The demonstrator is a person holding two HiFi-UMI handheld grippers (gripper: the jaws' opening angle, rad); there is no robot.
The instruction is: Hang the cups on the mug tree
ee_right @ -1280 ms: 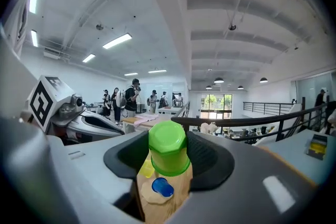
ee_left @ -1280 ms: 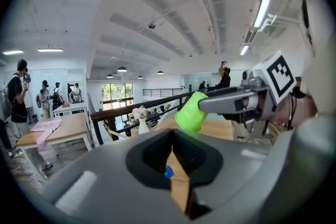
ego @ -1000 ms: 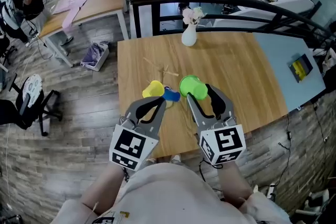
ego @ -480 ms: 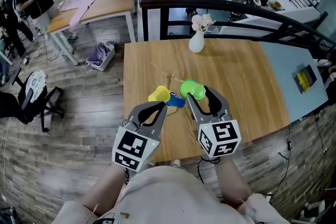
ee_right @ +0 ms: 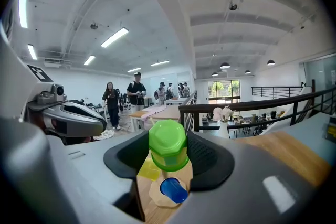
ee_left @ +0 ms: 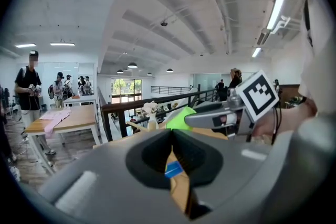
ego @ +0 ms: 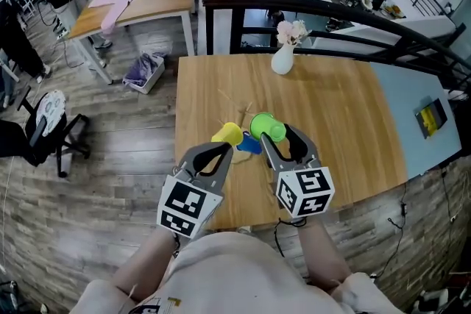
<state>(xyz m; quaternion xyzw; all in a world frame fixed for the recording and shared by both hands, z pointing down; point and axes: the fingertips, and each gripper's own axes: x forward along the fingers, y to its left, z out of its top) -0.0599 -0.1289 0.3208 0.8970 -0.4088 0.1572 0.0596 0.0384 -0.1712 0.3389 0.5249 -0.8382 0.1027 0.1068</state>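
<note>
Right tool [ego: 277, 136] level, gripping green cup [ego: 266, 126]

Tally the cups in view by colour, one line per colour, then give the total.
green cup: 1
yellow cup: 1
blue cup: 1
Total: 3 cups

A cream top [ego: 243, 272] is worn, and the grey left gripper [ego: 223, 149] and right gripper [ego: 278, 134] are backed by black-and-white marker cubes [ego: 181, 206].
</note>
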